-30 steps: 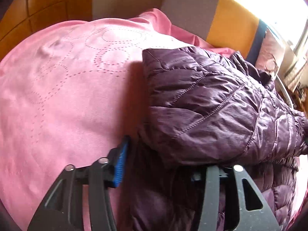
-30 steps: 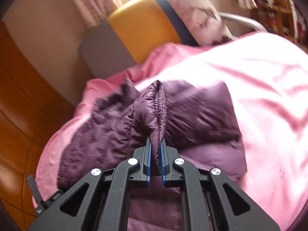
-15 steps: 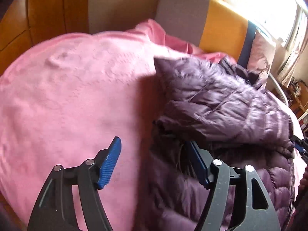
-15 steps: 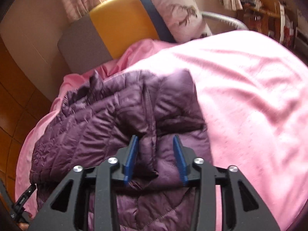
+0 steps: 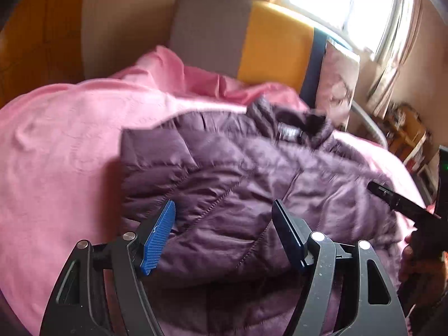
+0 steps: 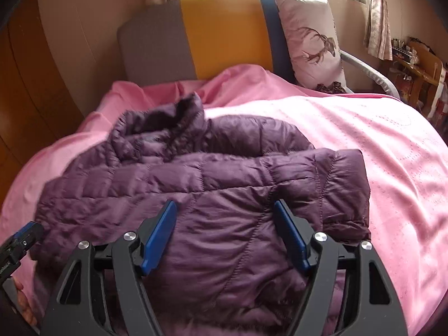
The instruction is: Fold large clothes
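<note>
A purple quilted jacket [image 6: 212,196] is laid on a bed covered by a pink blanket [image 6: 378,151]. Its long axis is seen to run from the cameras toward the headboard [image 6: 221,33], with the collar [image 6: 182,112] pointed at the headboard and the lower part nearest the grippers. A sleeve is folded crosswise over the body, its cuff end lying toward the right side in the right wrist view. The left wrist view is blurred, so finer folds on that side cannot be made out.

The left gripper [image 5: 224,232] is held with its jaws wide apart just over the jacket; nothing is gripped, and the blue pads are seen clear of the fabric. The right gripper [image 6: 225,232] has had its jaws opening just now and they stand wide; the jacket lies below and between them but is not pinched. A pillow [image 6: 310,39] with a deer print is propped against the headboard, well apart from the jacket.
</note>
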The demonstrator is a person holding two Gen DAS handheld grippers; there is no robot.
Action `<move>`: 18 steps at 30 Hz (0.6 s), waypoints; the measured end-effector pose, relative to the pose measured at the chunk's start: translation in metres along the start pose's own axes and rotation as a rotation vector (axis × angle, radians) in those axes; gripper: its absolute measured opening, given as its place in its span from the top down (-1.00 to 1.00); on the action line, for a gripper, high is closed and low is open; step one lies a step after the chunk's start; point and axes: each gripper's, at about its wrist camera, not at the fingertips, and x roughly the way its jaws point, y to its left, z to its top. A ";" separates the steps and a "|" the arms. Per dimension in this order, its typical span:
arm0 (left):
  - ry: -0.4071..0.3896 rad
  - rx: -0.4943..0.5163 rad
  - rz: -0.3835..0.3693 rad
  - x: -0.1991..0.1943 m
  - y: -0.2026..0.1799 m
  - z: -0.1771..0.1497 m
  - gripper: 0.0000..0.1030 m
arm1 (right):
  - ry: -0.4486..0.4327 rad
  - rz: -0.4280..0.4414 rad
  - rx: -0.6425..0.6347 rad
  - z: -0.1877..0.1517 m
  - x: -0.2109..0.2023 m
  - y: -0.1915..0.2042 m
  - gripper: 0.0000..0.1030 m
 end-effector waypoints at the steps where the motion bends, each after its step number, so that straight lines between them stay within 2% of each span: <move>1: 0.021 -0.001 -0.002 0.008 0.000 -0.003 -0.36 | 0.005 -0.011 0.000 -0.003 0.005 -0.002 -0.44; 6: 0.074 -0.022 -0.019 0.036 0.005 -0.017 -0.37 | 0.030 -0.033 -0.011 -0.018 0.028 -0.012 -0.48; 12: 0.070 -0.022 0.000 0.044 0.004 -0.021 -0.37 | 0.038 -0.080 -0.038 -0.025 0.043 -0.010 -0.48; 16: 0.074 -0.030 0.006 0.028 0.003 -0.013 -0.37 | 0.041 -0.075 -0.038 -0.024 0.041 -0.011 -0.52; 18: 0.020 -0.030 0.012 0.012 0.006 -0.003 -0.41 | 0.035 -0.075 -0.045 -0.020 0.035 -0.009 -0.56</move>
